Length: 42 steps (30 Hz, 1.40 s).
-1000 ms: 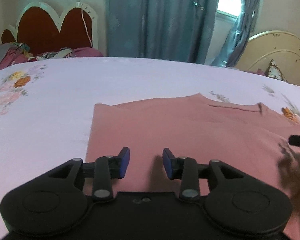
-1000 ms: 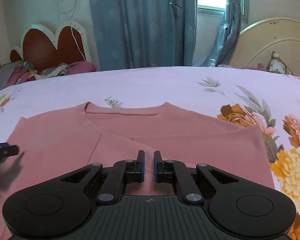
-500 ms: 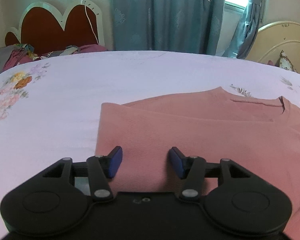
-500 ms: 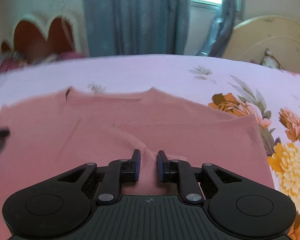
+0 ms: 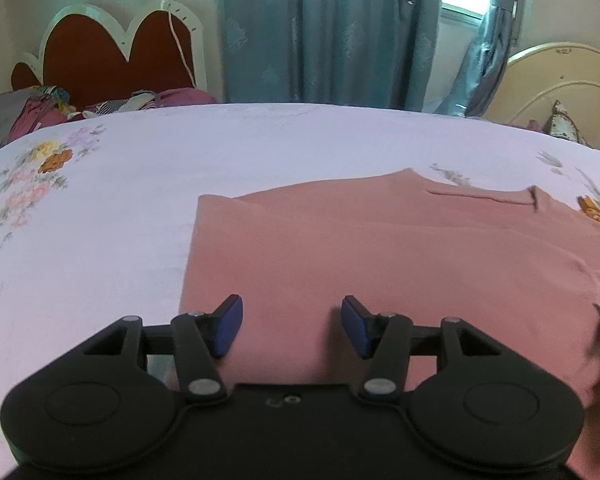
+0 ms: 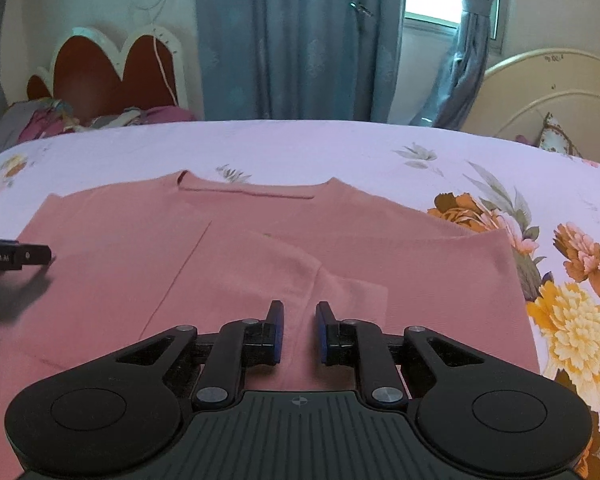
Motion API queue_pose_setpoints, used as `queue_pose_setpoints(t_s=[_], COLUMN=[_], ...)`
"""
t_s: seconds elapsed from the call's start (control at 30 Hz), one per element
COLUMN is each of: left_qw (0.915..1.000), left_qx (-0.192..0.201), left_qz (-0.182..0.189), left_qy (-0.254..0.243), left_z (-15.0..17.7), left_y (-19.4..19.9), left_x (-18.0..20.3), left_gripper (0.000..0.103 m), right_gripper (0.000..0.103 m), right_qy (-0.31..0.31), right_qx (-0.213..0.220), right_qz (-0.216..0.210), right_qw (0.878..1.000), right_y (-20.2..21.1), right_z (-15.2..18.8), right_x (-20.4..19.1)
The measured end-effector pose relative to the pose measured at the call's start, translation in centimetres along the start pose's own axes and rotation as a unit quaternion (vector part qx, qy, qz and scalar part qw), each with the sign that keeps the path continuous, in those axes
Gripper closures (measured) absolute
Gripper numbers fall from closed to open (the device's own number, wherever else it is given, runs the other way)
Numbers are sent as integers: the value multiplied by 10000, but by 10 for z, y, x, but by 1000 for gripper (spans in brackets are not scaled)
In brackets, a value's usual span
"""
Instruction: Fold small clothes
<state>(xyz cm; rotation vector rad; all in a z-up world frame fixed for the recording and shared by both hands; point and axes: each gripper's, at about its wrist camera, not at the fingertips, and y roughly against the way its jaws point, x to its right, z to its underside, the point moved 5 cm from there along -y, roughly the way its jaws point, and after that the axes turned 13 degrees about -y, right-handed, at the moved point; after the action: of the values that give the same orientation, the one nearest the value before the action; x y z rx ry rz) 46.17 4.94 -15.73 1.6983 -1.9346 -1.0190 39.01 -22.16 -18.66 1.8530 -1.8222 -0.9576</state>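
Note:
A pink shirt (image 5: 380, 252) lies flat on the floral bedsheet, neckline at the far side; it also shows in the right wrist view (image 6: 260, 256) with both sides folded inward over the middle. My left gripper (image 5: 292, 326) is open and empty, low over the shirt's near left part. My right gripper (image 6: 299, 330) is open with a narrow gap, empty, over the shirt's near edge beside the folded flap. The left gripper's tip (image 6: 20, 256) shows at the left edge of the right wrist view.
The bed (image 5: 100, 200) has a pale sheet with flower prints (image 6: 572, 320). A red heart-shaped headboard (image 5: 112, 56) and a heap of clothes (image 5: 40, 112) stand at the far left. Blue curtains (image 5: 324, 32) hang behind. A cream headboard (image 6: 556, 92) stands at the right.
My left gripper's jaws have opened wider and it shifted left over the shirt. My right gripper opened from nearly shut, letting go of the folded flap.

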Motion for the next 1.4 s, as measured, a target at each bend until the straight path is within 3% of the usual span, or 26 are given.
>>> queue_pose_setpoints(t_s=[0.23,0.33,0.37,0.83,1.17,1.4], left_qw=[9997,9997,9997,9994,9996,9996], left_qx=[-166,-175,-193,-203,-3,-78], left_qz=[56,-22,-41,-234,-139,-33], left_qy=[-198,-179,-167,-145,-237,-283], left_z=[20,27,27,28,23,40], left_y=[8,8,10,34,70,81], left_x=[16,14,13,31,65,95], left_gripper=[45,44,44,44,43,42], right_gripper=[85,62,59,59,59,59], right_qy=[49,-84,-88,-238,-279,-38], right_qx=[-229,-88,-110,-228,-237,-534], right_qz=[128,277,319,191,-352,-698], right_qw=[9996,9995,9994,9993,9987,9961], right_y=[-4,5,5,35,71,77], right_z=[18,17,19,30,38,62], right_x=[12,21,24,45,40,27])
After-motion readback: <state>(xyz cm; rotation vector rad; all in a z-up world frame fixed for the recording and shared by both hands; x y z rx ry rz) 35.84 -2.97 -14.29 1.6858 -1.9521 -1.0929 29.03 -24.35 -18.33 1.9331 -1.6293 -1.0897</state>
